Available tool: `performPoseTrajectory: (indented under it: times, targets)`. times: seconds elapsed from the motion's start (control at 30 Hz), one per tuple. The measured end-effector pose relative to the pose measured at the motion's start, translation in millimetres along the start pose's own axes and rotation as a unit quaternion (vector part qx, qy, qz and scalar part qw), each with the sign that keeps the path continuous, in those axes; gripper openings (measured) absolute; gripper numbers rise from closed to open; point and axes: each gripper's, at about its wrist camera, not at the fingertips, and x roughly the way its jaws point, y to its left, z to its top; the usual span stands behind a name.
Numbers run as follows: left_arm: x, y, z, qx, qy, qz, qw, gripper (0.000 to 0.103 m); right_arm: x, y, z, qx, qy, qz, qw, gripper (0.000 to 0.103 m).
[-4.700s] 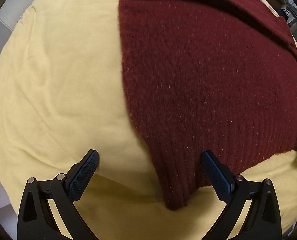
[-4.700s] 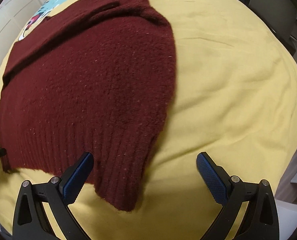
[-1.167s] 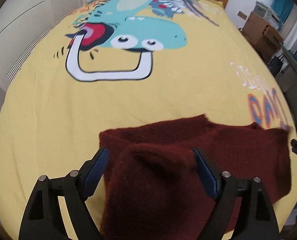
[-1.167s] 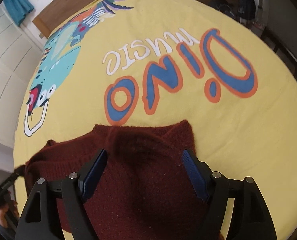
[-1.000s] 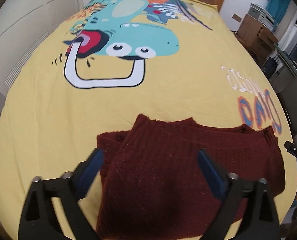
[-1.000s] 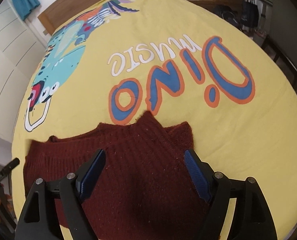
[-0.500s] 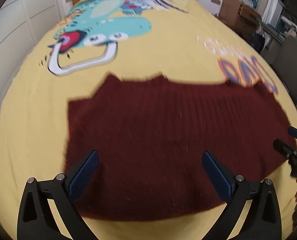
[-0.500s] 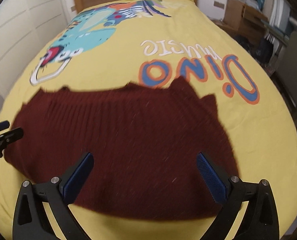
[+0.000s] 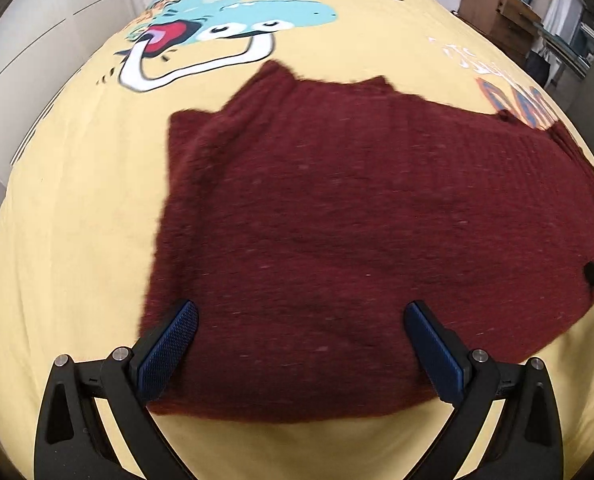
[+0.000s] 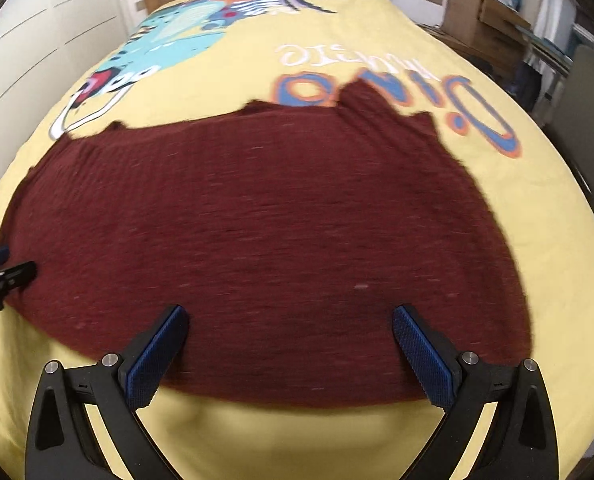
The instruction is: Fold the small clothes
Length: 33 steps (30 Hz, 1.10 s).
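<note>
Yellow bedding (image 9: 77,208) printed with a cartoon dinosaur (image 9: 233,28) is carrying a dark red knitted sweater (image 9: 337,220), which is lying folded across the bed. Both the left gripper (image 9: 301,336) and the right gripper (image 10: 289,336) are hovering over its near edge, fingers spread wide and gripping nothing; the right one's have just been opening, with only flat knit below them. Judging by the uneven far edge, the thick, fuzzy ribbed wool is at risk of slipping or bunching if the next fold catches only the top layer.

both wrist views steeply over bedspread (image 9: 77,240)
</note>
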Motion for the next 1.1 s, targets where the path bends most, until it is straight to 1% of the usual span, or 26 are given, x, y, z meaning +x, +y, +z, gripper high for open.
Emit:
performPoseTrajectory:
  times: [0.1, 0.17, 0.3, 0.43, 0.5, 0.6, 0.7, 0.77, 0.83, 0.9, 0.93, 1.0, 1.03, 1.1]
  targets:
    - [3, 11, -5, -0.017, 0.005, -0.015, 0.9997, 0.102, 2, -19, -2, 0.022, 0.005, 0.010, 1.000, 0.102]
    - [3, 11, -6, -0.019, 0.004, -0.015, 0.9997, 0.102, 2, -23, -5, 0.025, 0.007, 0.016, 1.000, 0.102]
    - [5, 7, -4, -0.013, 0.008, -0.008, 0.9999, 0.102, 6, -21, -10, 0.009, 0.008, 0.008, 1.000, 0.102]
    - [6, 9, -6, -0.014, 0.017, -0.021, 0.9995, 0.102, 7, -17, -13, 0.009, 0.006, -0.001, 1.000, 0.103]
    - [7, 12, -2, -0.009, 0.032, -0.027, 0.9991, 0.102, 5, -15, -10, 0.005, 0.012, -0.003, 1.000, 0.103]
    - [-4, 16, 9, -0.009, 0.049, -0.038, 0.9980, 0.102, -10, -14, -6, 0.015, 0.016, 0.002, 1.000, 0.103]
    - [-25, 24, 15, -0.019, 0.040, -0.057, 0.9974, 0.102, -28, -10, -7, 0.014, 0.015, 0.003, 1.000, 0.103]
    - [-36, 36, 19, -0.031, 0.032, -0.060, 0.9972, 0.102, -40, -7, -10, 0.011, 0.011, 0.003, 1.000, 0.103]
    - [-39, 49, 25, -0.042, 0.037, -0.064, 0.9964, 0.102, -51, -6, -14, 0.010, 0.008, 0.002, 1.000, 0.103]
    - [-35, 65, 28, -0.054, 0.044, -0.058, 0.9959, 0.102, -59, -7, -20, 0.014, 0.007, -0.002, 1.000, 0.103]
    - [-30, 72, 29, -0.058, 0.051, -0.045, 0.9960, 0.102, -62, -7, -23, 0.016, 0.007, -0.005, 1.000, 0.103]
    - [-23, 74, 23, -0.070, 0.066, -0.038, 0.9946, 0.101, -65, -9, -32, 0.018, 0.012, -0.015, 1.000, 0.103]
    - [-14, 79, 22, -0.082, 0.079, -0.048, 0.9923, 0.101, -67, -11, -36, 0.020, 0.014, -0.018, 1.000, 0.103]
    - [-1, 83, 20, -0.101, 0.093, -0.066, 0.9883, 0.101, -68, -15, -42, 0.024, 0.019, -0.019, 0.999, 0.103]
